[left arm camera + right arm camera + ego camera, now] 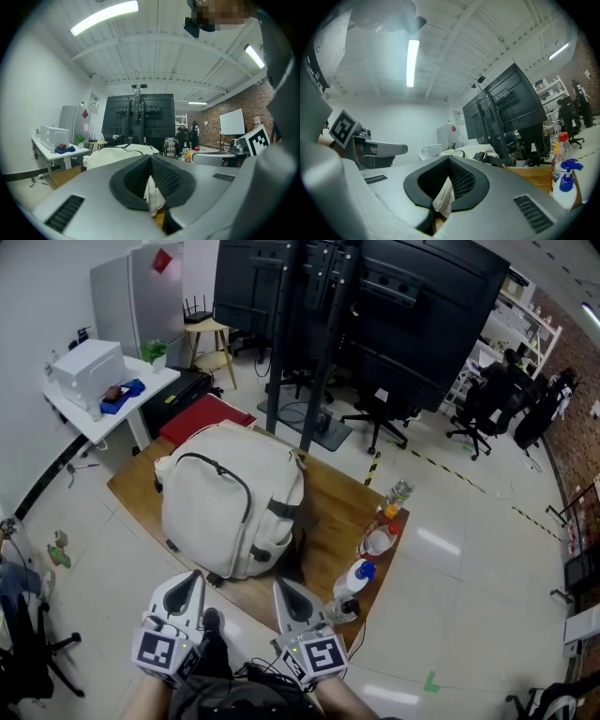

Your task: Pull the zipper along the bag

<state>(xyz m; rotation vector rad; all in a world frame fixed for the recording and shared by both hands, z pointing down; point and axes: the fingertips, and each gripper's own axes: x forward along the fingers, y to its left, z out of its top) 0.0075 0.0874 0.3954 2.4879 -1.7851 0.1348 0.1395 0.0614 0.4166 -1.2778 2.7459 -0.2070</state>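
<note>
Lying flat on the wooden worktop [333, 512], the cream bag [225, 498] fills most of the board, its back panel facing up. A dark zipper [230, 479] curves across that panel, and a black strap [281, 509] crosses the bag's right side.

Both grippers sit at the near edge of the worktop, on the person's side of the bag and clear of its fabric. The left gripper [190, 582] hangs just off the bag's near left corner, and the right gripper [283, 589] just off its near right corner. Each points towards the bag.

In the left gripper view, the left gripper [152, 187] is clenched with its jaws pressed together. Only a sliver of the pale bag [117, 153] beyond shows through the slot, and nothing is grasped. The right gripper view shows the same. The right gripper [447, 187] is clamped on itself and empty, with the bag [473, 151] lying further off behind it.

To the right of the bag, a row of bottles stands along the worktop's edge. The blue-capped spray bottle [356, 577] is nearest the person, and a red-capped bottle [380, 538] stands behind it. Beyond the bag's left side stands a white side table [141, 395] carrying a white box [89, 371].
</note>
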